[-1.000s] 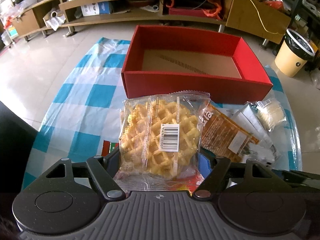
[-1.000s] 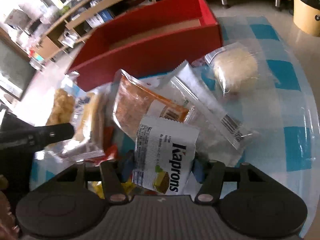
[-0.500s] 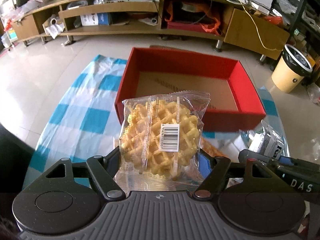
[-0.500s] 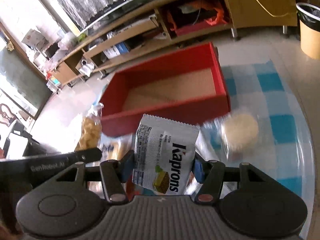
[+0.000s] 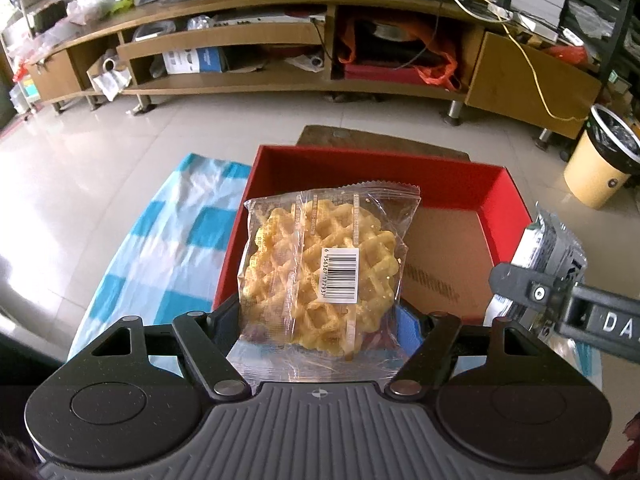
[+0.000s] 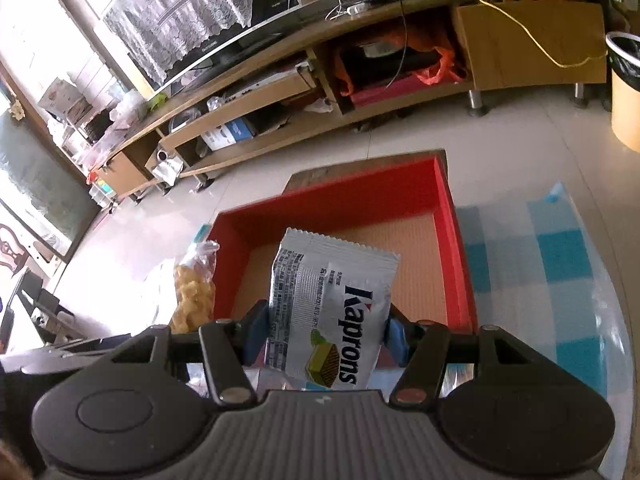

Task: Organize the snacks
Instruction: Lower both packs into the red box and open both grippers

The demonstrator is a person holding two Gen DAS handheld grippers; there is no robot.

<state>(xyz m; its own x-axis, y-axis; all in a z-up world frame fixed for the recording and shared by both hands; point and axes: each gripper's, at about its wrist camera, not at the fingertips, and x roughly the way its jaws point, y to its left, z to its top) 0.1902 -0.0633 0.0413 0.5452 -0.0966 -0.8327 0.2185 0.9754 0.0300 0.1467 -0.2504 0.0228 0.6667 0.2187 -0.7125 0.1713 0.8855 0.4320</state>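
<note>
My left gripper [image 5: 320,312] is shut on a clear pack of yellow waffle [image 5: 320,272], held up over the near left wall of the red box [image 5: 508,196]. My right gripper [image 6: 322,328] is shut on a silver Kaprons wafer packet [image 6: 328,312], hanging over the near wall of the same red box [image 6: 452,232]. The box floor is bare brown card. In the left wrist view the right gripper [image 5: 560,292] with its silver packet [image 5: 548,240] enters from the right. The waffle pack [image 6: 194,288] shows at the left of the right wrist view.
The box stands on a round table with a blue and white checked cloth [image 5: 160,248], [image 6: 560,264]. Beyond it lie pale floor tiles and a long low wooden TV cabinet [image 5: 280,52]. A yellow waste bin [image 5: 600,164] stands at the right.
Both grippers lifted their packs off the snack pile and carried them forward to the red box. The loose snacks on the cloth have dropped out of both views.
</note>
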